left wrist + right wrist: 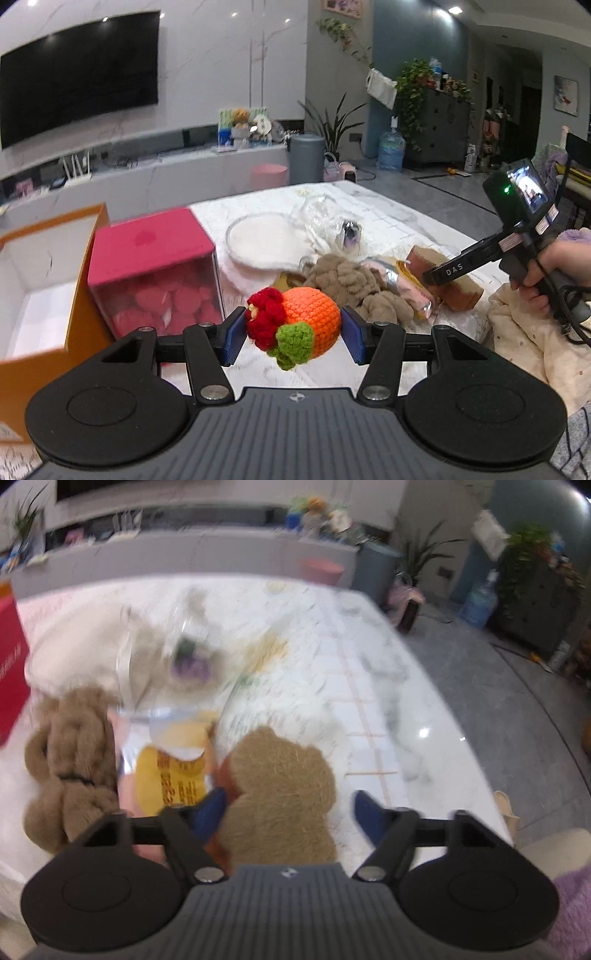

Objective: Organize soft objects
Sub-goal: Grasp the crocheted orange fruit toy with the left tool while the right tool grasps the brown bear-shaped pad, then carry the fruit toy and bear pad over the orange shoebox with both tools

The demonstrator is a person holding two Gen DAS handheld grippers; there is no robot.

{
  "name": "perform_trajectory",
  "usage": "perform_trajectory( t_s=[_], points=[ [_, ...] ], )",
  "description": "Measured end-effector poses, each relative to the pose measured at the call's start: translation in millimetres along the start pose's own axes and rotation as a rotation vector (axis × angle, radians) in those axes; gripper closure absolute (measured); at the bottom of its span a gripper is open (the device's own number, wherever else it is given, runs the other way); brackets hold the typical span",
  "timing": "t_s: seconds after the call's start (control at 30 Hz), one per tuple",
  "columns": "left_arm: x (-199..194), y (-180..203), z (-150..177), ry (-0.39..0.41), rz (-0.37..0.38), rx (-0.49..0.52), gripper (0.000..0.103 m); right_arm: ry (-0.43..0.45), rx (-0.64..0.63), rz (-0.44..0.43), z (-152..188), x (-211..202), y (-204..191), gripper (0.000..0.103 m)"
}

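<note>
My left gripper (293,334) is shut on a crocheted orange fruit (308,319) with red and green parts, held above the white table (388,218). My right gripper (290,812) is open, its fingers either side of a flat brown bear-shaped pad (280,786); its left finger (210,810) touches the pad's edge. In the left wrist view the right gripper (436,275) reaches over that brown pad (447,277). A fluffy brown plush (351,284) lies mid-table and shows in the right wrist view (70,760). A yellow and pink packet (173,775) lies between plush and pad.
An open orange box (44,295) with a white inside stands at the left, a pink-lidded clear box (155,269) beside it. A round white pad (266,240) and a clear bag (321,218) lie further back. Cream cloth (532,339) is at the right edge.
</note>
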State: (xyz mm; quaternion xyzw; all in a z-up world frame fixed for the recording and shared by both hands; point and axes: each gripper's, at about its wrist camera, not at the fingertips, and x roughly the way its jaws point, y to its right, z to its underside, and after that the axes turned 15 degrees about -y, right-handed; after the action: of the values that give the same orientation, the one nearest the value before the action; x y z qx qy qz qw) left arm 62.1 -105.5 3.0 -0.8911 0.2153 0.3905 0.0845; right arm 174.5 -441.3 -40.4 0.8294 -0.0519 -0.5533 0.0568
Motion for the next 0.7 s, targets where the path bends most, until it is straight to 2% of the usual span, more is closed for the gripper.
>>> perform_trajectory(
  t_s=[0.13,0.23,0.27,0.3,0.37,0.4,0.43,0.47,0.5,0.6,0.7],
  points=[
    [-3,-1,3,0.008,-0.007,-0.004,0.041,-0.010,0.008,-0.035,0,11,3,0.024],
    [-7,-4,6,0.002,-0.007,-0.030,0.041,-0.065,0.034,-0.106,-1,19,15,0.011],
    [-9,-4,6,0.000,-0.008,-0.043,0.041,-0.086,0.063,-0.134,0,24,23,0.002],
    [-10,-5,5,0.002,-0.009,-0.054,0.041,-0.108,0.102,-0.159,0,30,31,0.003],
    [-14,-6,6,0.012,-0.008,-0.071,0.041,-0.144,0.207,-0.266,2,40,51,0.003],
    [-16,-7,5,0.020,-0.007,-0.077,0.041,-0.135,0.219,-0.274,2,39,54,0.006],
    [-18,-8,6,0.025,-0.008,-0.081,0.041,-0.141,0.201,-0.267,1,38,52,0.009],
    [-20,-9,7,0.030,-0.010,-0.084,0.041,-0.129,0.171,-0.267,1,34,49,0.024],
    [-23,-10,7,0.033,-0.014,-0.087,0.041,-0.109,0.153,-0.282,1,29,45,0.029],
    [-31,-13,8,0.045,-0.024,-0.097,0.041,-0.075,0.115,-0.173,1,15,28,0.029],
    [-40,-16,7,0.062,-0.031,-0.105,0.041,-0.056,0.086,-0.133,3,9,22,0.029]
  ],
)
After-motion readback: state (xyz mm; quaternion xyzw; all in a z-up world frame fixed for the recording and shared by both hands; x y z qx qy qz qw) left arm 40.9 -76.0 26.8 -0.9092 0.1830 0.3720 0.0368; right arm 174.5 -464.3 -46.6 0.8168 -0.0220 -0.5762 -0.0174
